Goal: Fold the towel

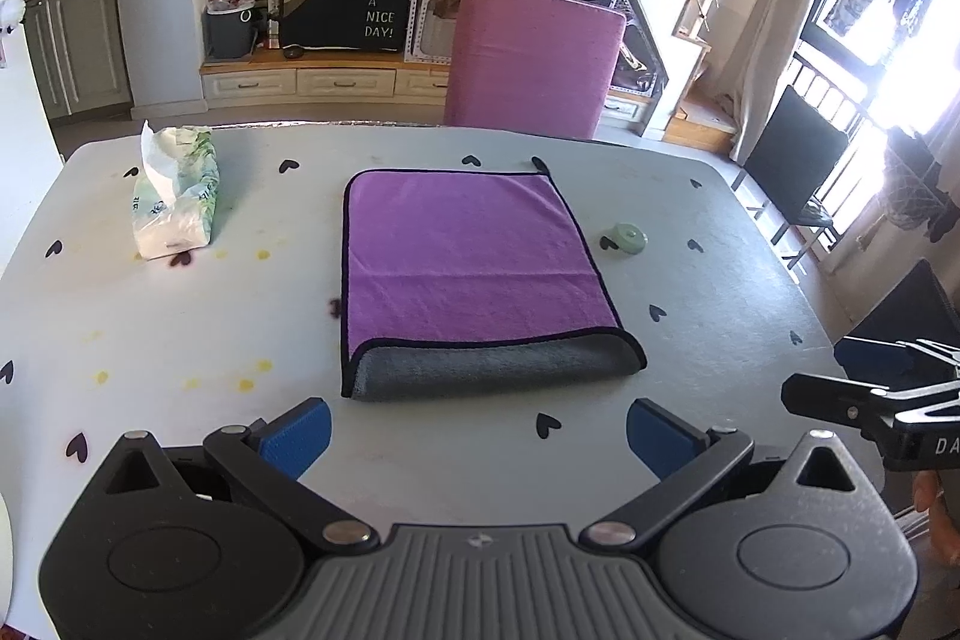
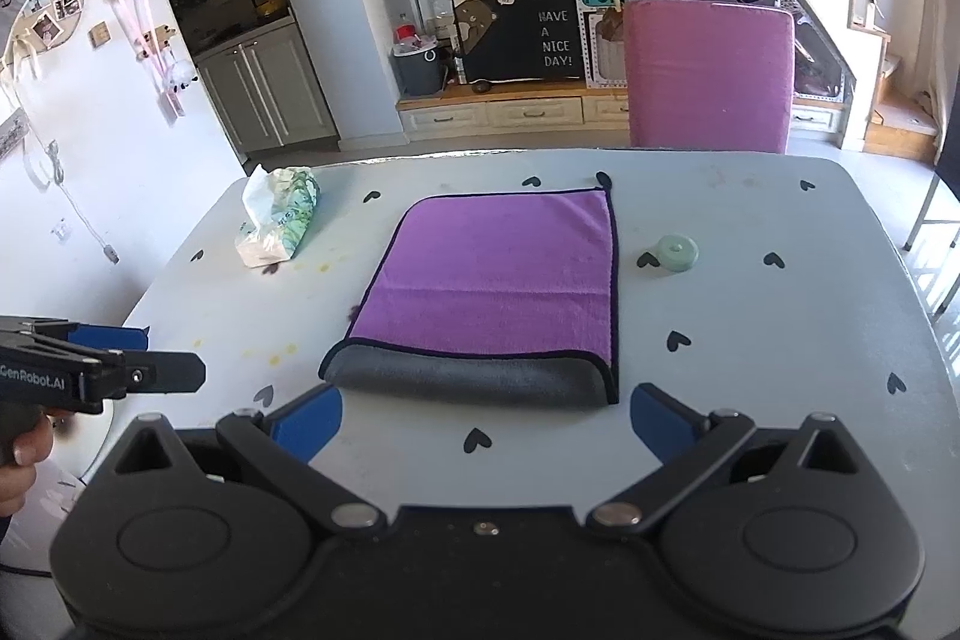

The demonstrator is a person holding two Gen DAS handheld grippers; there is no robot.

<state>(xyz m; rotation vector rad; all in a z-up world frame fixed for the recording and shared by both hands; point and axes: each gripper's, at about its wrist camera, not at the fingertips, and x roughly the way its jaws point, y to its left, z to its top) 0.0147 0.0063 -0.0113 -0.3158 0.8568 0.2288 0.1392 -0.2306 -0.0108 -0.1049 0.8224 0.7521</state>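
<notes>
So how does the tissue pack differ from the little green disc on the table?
The tissue pack is a soft, crumpled bag lying left of the towel; the green disc is a small, rigid ring lying right of it. The pack has a tissue sticking out; the disc has a centre hole. Both rest on the table.

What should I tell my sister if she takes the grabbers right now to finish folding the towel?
Left gripper: jaws open, holding nothing, just short of the towel.
Right gripper: jaws open, holding nothing, same spot on its side.
The towel lies flat mid-table, folded over once; its grey underside shows along the near edge.
A tissue pack is to its left, a green ring to its right.
Left to do: probably another fold.
</notes>
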